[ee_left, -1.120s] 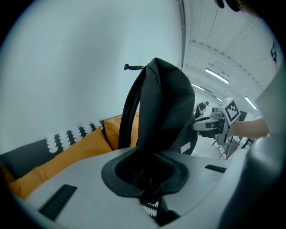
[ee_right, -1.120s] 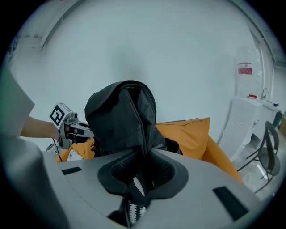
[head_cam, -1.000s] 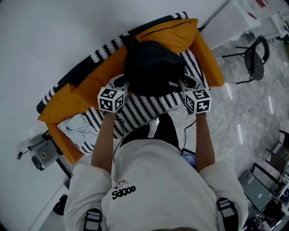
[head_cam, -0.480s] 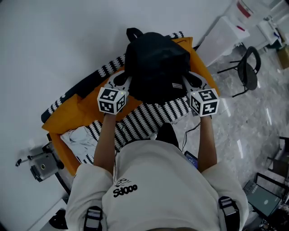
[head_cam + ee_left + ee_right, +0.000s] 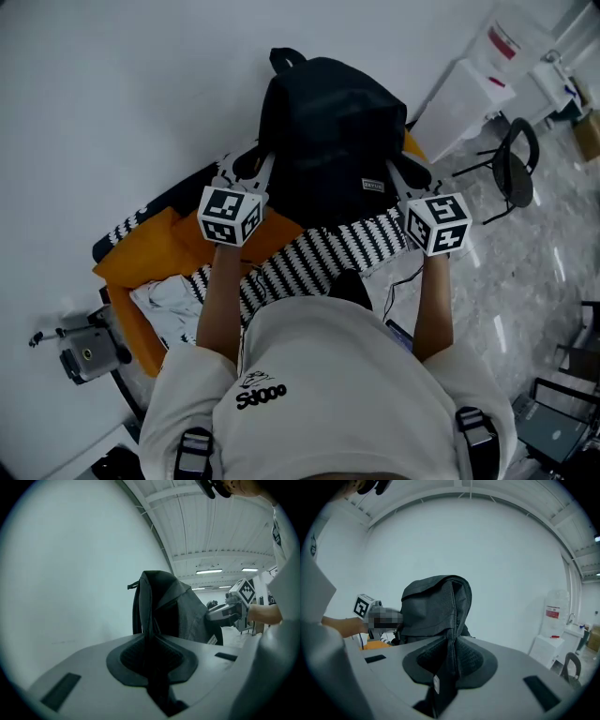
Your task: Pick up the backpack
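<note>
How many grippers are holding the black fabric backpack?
2. The left gripper is shut on the black fabric backpack at its left edge, the right gripper at its right edge.

We can read one print only: dark lettering on the person's white shirt, roughly "Sdooo", under a small drawn emblem. The pale label on the backpack is too small for us to read. So is the red label on the white container by the wall. The cubes on the left gripper and right gripper bear square black-and-white markers, no letters.
</note>
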